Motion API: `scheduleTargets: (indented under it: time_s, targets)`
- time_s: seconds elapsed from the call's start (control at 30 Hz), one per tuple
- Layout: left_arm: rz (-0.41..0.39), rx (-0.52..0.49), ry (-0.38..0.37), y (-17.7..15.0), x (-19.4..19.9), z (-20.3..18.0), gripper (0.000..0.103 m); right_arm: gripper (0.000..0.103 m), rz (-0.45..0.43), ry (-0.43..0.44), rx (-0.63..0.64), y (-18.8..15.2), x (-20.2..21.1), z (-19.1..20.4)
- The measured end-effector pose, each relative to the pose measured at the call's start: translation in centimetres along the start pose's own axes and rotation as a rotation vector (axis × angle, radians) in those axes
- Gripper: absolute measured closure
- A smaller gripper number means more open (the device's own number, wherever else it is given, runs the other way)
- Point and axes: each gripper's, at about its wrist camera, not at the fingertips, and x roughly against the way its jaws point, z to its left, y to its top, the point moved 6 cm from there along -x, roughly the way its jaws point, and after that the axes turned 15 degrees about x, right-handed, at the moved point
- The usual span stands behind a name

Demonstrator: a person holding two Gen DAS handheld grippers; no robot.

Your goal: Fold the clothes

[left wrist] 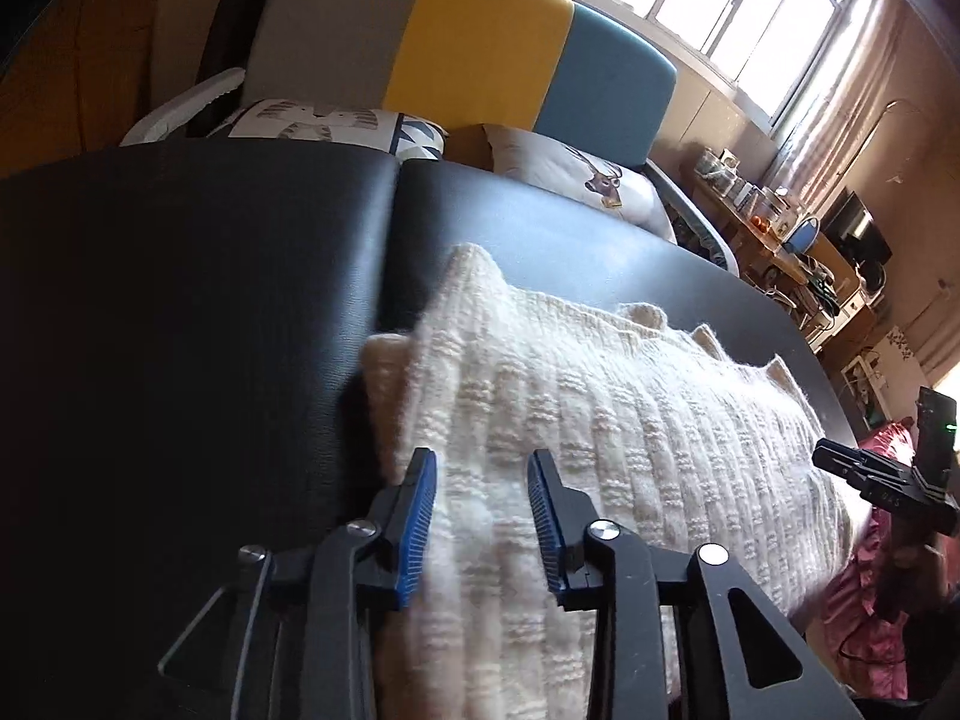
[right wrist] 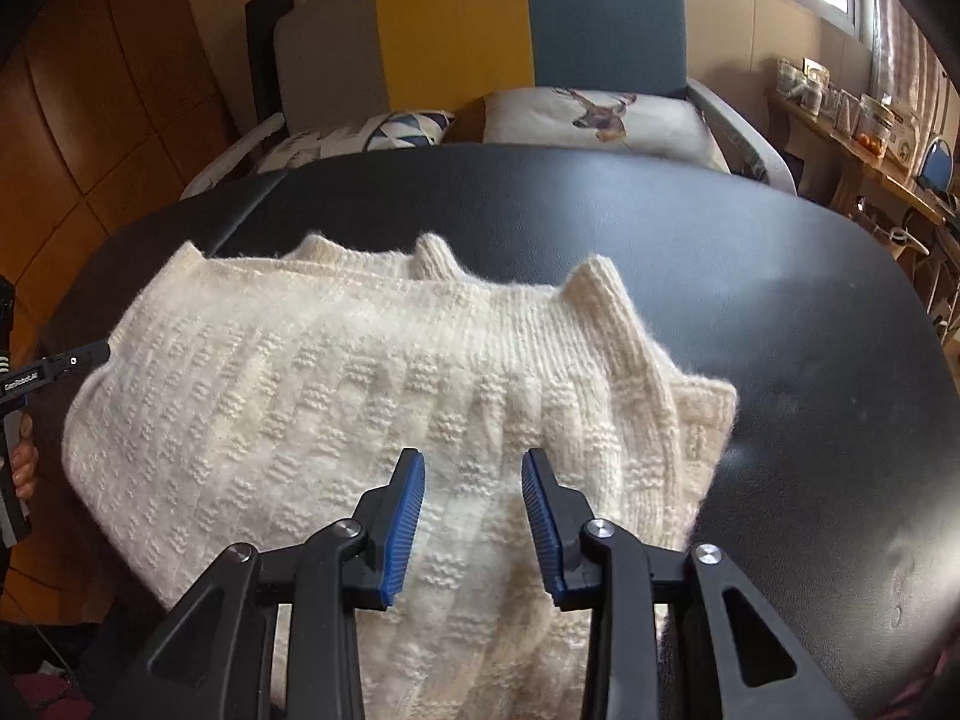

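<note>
Left gripper (left wrist: 480, 468): jaws apart, blue pads either side of knit, nothing clamped, over the sweater's left end
Right gripper (right wrist: 472, 468): jaws apart, over the sweater's right part near its near edge
Sweater (right wrist: 360, 384): cream knit, folded, lying flat on the table, ribbed edges poking up along its far side
Table (right wrist: 660, 228): black, sweater on its near half
Behind: sofa (right wrist: 528, 30) in grey, yellow, blue; deer cushion (right wrist: 594, 114) on it

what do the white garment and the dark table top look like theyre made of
Cream chunky knitted sweater: looks like wool or an acrylic blend, matte; raised stitch blocks, ribbed edges and a fuzzy halo show.
Black table top: seems leather-look vinyl or textured laminate, semi-gloss; fine grain, soft window glare, and a seam in the left wrist view.
</note>
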Motion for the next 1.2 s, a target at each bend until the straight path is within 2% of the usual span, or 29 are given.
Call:
scheduleTargets:
  time_s: [0.07,0.17,0.27,0.53,0.63,0.7,0.8,0.93,1.1,1.2]
  targets:
    - [0.014,0.010,-0.002,0.4,0.1,1.3,0.050,0.069,-0.009,0.009,0.012,0.2,-0.2,0.7]
    - [0.067,0.064,-0.076,1.0,-0.6,2.5,0.042,0.069,0.035,0.005,0.023,-0.3,-1.8,1.4]
    - [0.094,0.120,-0.118,1.6,-1.9,3.4,0.041,0.069,0.027,-0.004,0.019,-0.7,-2.0,1.7]
    - [0.188,0.090,-0.253,1.9,-5.0,2.6,0.043,0.068,0.043,-0.001,0.027,-0.8,-2.3,1.7]
    - [0.202,0.070,-0.281,1.8,-5.2,2.5,0.055,0.068,0.050,-0.002,0.036,-0.7,-2.5,1.7]
    - [0.198,0.088,-0.298,1.9,-5.2,2.7,0.075,0.068,0.054,-0.003,0.042,-0.7,-2.6,1.7]
    - [0.166,0.097,-0.283,1.6,-4.9,2.5,0.085,0.068,0.060,-0.005,0.051,-0.6,-2.7,1.7]
    - [0.116,0.084,-0.228,1.6,-3.9,1.5,0.088,0.068,0.078,0.037,0.049,-0.5,-2.2,1.2]
    - [0.108,0.159,-0.262,3.2,-2.0,1.3,0.089,0.068,0.101,0.095,0.112,-0.6,0.2,-0.1]
    - [0.091,0.160,-0.210,4.3,-1.5,1.1,0.089,0.068,0.124,0.131,0.164,-0.9,0.2,-0.5]
